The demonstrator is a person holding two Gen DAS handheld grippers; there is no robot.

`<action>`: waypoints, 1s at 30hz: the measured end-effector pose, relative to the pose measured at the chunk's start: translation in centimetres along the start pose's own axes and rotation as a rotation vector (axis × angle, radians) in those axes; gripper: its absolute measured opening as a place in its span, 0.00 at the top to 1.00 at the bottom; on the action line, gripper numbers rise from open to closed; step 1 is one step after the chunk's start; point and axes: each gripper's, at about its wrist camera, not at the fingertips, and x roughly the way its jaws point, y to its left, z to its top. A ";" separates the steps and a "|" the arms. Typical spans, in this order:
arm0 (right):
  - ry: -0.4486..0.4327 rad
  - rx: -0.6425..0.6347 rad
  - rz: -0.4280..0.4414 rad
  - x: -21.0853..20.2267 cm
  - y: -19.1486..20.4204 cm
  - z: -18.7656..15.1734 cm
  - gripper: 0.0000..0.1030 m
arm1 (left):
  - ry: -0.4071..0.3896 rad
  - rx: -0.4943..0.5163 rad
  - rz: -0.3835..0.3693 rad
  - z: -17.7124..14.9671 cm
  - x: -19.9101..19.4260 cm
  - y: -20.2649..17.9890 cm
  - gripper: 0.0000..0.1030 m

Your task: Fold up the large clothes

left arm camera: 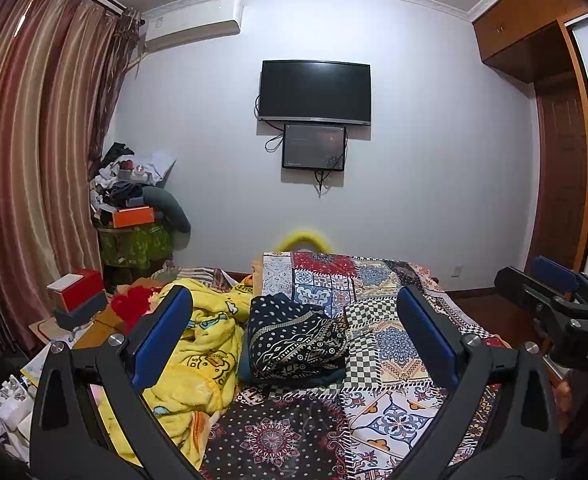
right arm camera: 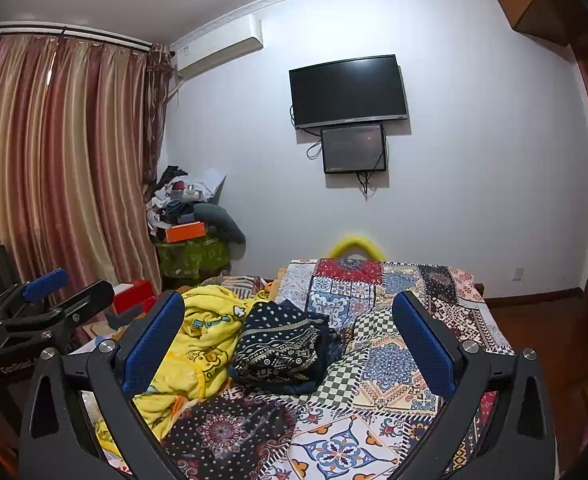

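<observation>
One bed (left arm camera: pixel 393 408) with a patchwork cover fills the lower frame; a rumpled yellow blanket (left arm camera: pixel 198 360) lies along its left side. Just beside the blanket, mid-bed, sits the folded dark patterned garment (left arm camera: pixel 294 340). Both the left tool (left arm camera: pixel 294 328) and the right tool (right arm camera: pixel 290 332) hang above it, fingers spread apart, gripping nothing

- Left wrist view: looks forward between its own tool's (left arm camera: pixel 294 320) spread fingers, from above the near end of the bed (left arm camera: pixel 393 408), level toward the far wall and television (left arm camera: pixel 314 92); the right tool (left arm camera: pixel 549 292) shows at the right edge.
- Right wrist view: same heading from slightly further right; the left tool (right arm camera: pixel 54 292) shows at the left edge.
- Shared: bed, folded dark patterned garment (left arm camera: pixel 294 340) close below, yellow blanket (left arm camera: pixel 198 360), curtain (left arm camera: pixel 34 140), television.
</observation>
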 end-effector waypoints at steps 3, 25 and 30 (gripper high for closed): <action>0.001 -0.001 -0.002 -0.1 -0.1 0.1 0.00 | -0.006 -0.001 0.001 0.1 -0.1 0.0 0.00; -0.008 0.005 -0.004 -0.4 -0.1 0.4 0.00 | -0.012 0.016 -0.008 0.3 -0.3 -0.4 0.00; -0.010 0.007 -0.006 -0.4 0.0 0.4 0.00 | -0.013 0.006 -0.015 0.4 -0.3 -0.4 0.00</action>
